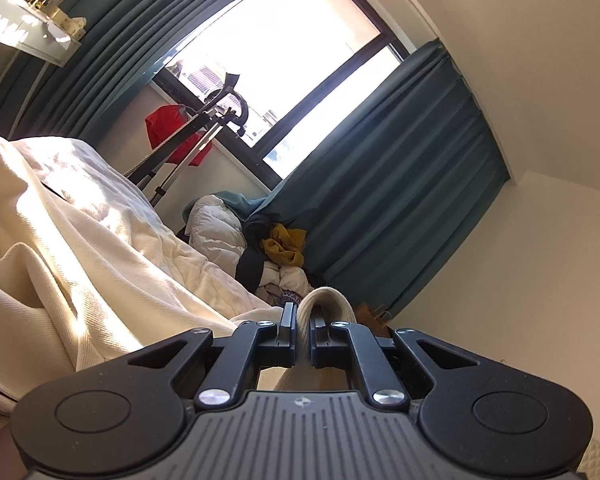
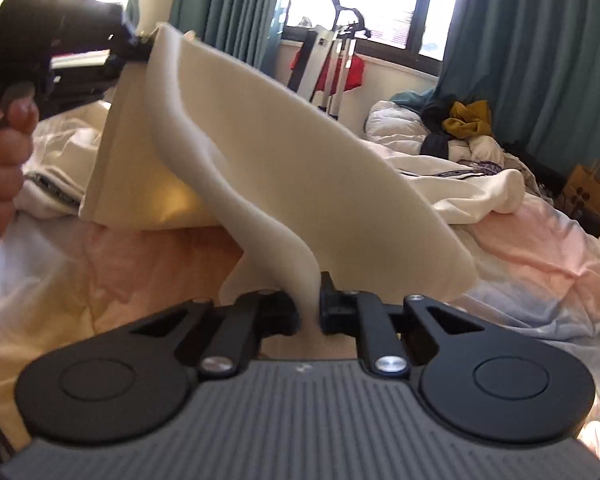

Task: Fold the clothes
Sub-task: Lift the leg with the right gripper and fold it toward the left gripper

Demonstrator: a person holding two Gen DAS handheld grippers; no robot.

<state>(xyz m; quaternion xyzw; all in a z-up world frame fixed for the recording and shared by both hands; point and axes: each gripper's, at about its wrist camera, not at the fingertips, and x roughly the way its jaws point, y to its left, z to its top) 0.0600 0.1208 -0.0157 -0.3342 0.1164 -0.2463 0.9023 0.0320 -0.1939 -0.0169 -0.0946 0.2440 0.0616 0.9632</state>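
Your bed with the rumpled pale sheets lay underneath, a heap of unfolded clothes far right by the curtains. The cream woven garment hung between your claws (no fold yet, I judged). Left gripper and right gripper were each clamped on its edge.

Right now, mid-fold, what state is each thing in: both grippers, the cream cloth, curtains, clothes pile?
Left gripper: shut on the cream cloth.
Right gripper: shut on the cream cloth.
Cream cloth: lifted off the bed, hanging between both grippers.
Bed: rumpled sheets, unmade.
Curtains: drawn aside, window uncovered.
Clothes pile: heaped, unfolded.
Paper bag: upright beside the bed.
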